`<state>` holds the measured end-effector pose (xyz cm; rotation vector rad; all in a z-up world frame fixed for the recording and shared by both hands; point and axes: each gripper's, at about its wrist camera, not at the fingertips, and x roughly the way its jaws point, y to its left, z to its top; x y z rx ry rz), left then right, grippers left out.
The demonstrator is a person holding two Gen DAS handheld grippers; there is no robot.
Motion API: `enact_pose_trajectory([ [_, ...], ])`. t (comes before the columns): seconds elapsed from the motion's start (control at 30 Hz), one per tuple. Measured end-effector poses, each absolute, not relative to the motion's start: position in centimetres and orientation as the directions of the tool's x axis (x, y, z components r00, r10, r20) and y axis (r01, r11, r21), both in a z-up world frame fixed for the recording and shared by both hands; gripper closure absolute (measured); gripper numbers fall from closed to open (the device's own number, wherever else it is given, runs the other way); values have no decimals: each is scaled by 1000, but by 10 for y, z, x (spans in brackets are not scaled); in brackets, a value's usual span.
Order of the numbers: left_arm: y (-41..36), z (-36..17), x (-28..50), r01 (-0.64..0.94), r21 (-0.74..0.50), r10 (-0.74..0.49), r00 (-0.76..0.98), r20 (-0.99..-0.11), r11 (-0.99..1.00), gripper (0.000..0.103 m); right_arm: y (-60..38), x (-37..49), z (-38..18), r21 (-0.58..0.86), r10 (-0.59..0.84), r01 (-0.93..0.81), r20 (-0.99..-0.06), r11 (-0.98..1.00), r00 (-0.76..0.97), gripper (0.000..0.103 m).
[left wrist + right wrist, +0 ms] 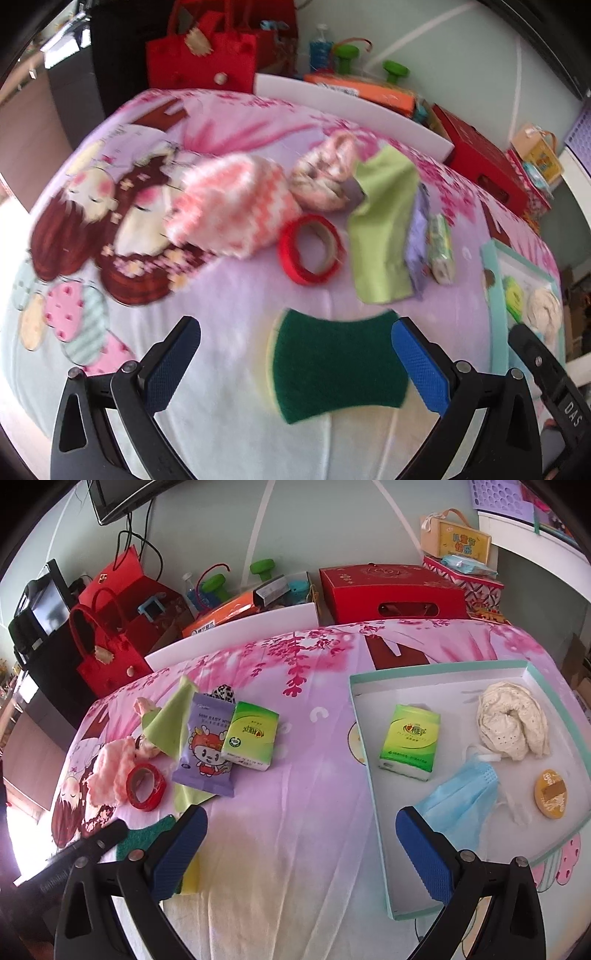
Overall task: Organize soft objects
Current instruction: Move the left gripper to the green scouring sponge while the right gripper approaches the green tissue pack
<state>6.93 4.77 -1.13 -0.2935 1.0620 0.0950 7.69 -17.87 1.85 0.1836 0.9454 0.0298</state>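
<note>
- Right wrist view: two green tissue packs are counted, one (251, 738) loose on the pink-and-lilac printed bedspread (295, 812), one (410, 740) inside the shallow white tray with a mint-green rim (360, 716).
- Four things are seen in the tray: that tissue pack, a cream knitted cloth bundle (511, 720) at the far right, a pale blue pleated face mask (460, 806) near the front, and a round yellow disc (551, 793) at the right.
- On the left of the bedspread, one of each is counted: a purple baby-wipes packet (207, 753), a lime-green cloth (168, 722), a red tape roll (145, 786), a pink-and-white fluffy cloth (110, 771).
- One green scouring sponge with a yellow underside (340, 369) lies near, between the fingers of the left gripper (295, 369); they are spread wide, and whether the right-hand pad touches the sponge cannot be told.
- The right gripper (301, 853) is spread wide and holds nothing; its right finger stands over the near tray wall.
- The left wrist view is motion-blurred; a pink patterned bundle (325, 177) cannot be identified, and the tray is cut off at the right.
- In the right wrist view the sponge is largely hidden behind the left finger.
</note>
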Motion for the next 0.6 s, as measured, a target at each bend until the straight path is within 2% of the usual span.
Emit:
enact_pose_trajectory([
  [0.23,23,-22,72,-140,-209,-126,447,-885,968,0,-189,80,18,178,94,90,-811,980,578,0],
  [0.6,-1,-38,76,-85,-85,-46,390,-920,993,0,-188,82,14,179,98,90,-819,980,566,0],
])
